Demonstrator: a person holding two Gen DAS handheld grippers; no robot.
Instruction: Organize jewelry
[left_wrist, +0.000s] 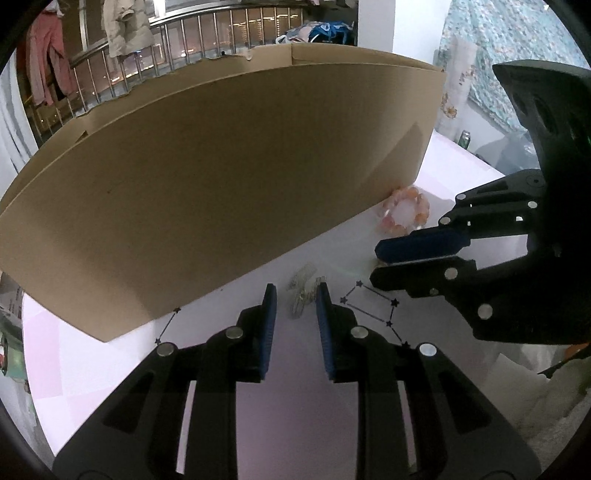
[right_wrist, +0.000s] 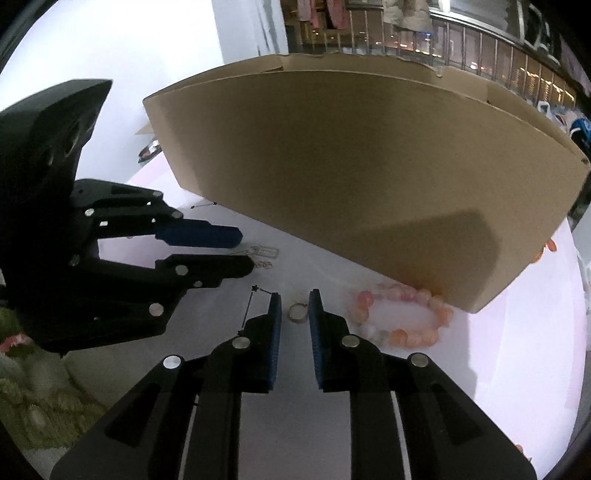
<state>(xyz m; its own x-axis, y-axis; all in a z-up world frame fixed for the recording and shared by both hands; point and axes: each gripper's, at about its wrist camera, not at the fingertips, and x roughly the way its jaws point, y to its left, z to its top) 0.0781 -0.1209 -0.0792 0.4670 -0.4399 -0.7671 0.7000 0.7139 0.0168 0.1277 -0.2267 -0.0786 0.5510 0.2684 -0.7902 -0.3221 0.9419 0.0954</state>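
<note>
A big cardboard box (left_wrist: 229, 177) stands on the white table (left_wrist: 295, 406); it also shows in the right wrist view (right_wrist: 369, 184). My left gripper (left_wrist: 295, 295) is open, its blue pads either side of a pale silvery earring (left_wrist: 301, 291); the same gripper (right_wrist: 243, 253) and earring (right_wrist: 264, 253) show in the right wrist view. My right gripper (right_wrist: 294, 301) is open around a small metal ring (right_wrist: 297, 312). A pink bead bracelet (right_wrist: 400, 317) lies right of it against the box, and shows in the left wrist view (left_wrist: 406, 214). The right gripper (left_wrist: 380, 262) reaches in from the right there.
Star-and-line patterns (left_wrist: 373, 306) are printed on the table. A green can (left_wrist: 464, 139) stands at the far right edge. A fluffy greenish fabric (right_wrist: 33, 398) lies at the left. A railing with hanging clothes (left_wrist: 122, 37) is behind the box.
</note>
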